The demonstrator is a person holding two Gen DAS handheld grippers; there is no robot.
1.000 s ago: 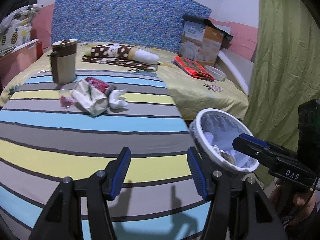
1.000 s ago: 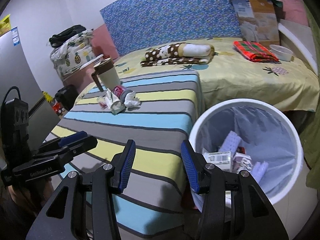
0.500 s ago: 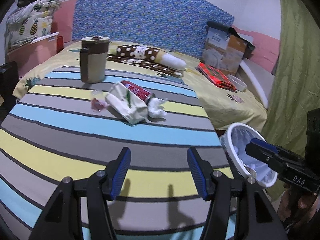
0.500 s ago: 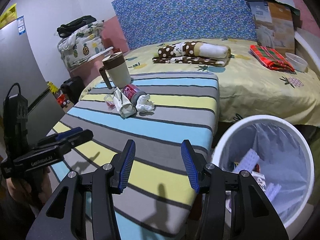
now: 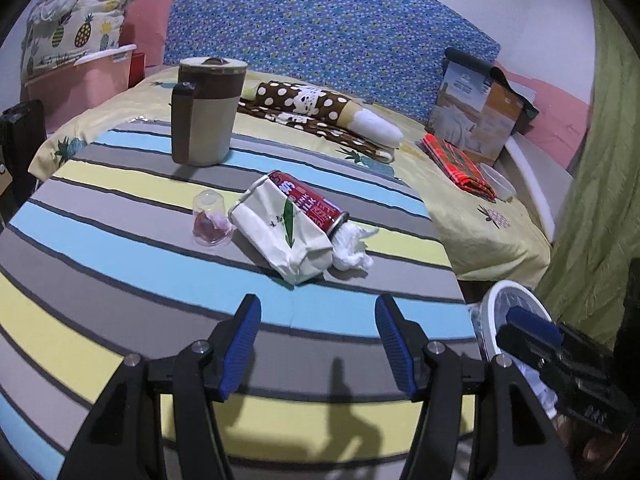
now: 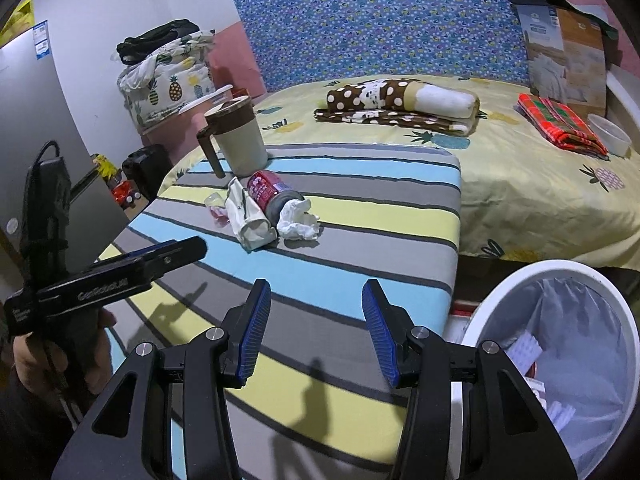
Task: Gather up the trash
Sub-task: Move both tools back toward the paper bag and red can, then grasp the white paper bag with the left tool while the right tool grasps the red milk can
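A heap of trash lies on the striped table: a white paper bag, a red can, a crumpled tissue and a small clear plastic cup. The heap also shows in the right wrist view, with the bag, can and tissue. My left gripper is open and empty, short of the bag. My right gripper is open and empty over the table's near end. The white lined trash bin stands on the floor right of the table and holds several scraps.
A beige and brown lidded mug stands behind the trash. Beyond the table is a yellow bed with a polka-dot roll, red plaid cloth, white bowl and a box. A green curtain hangs right.
Both grippers have moved left from the bin toward the table and the trash heap, which now sits closer and more centred. Both stayed open and empty.
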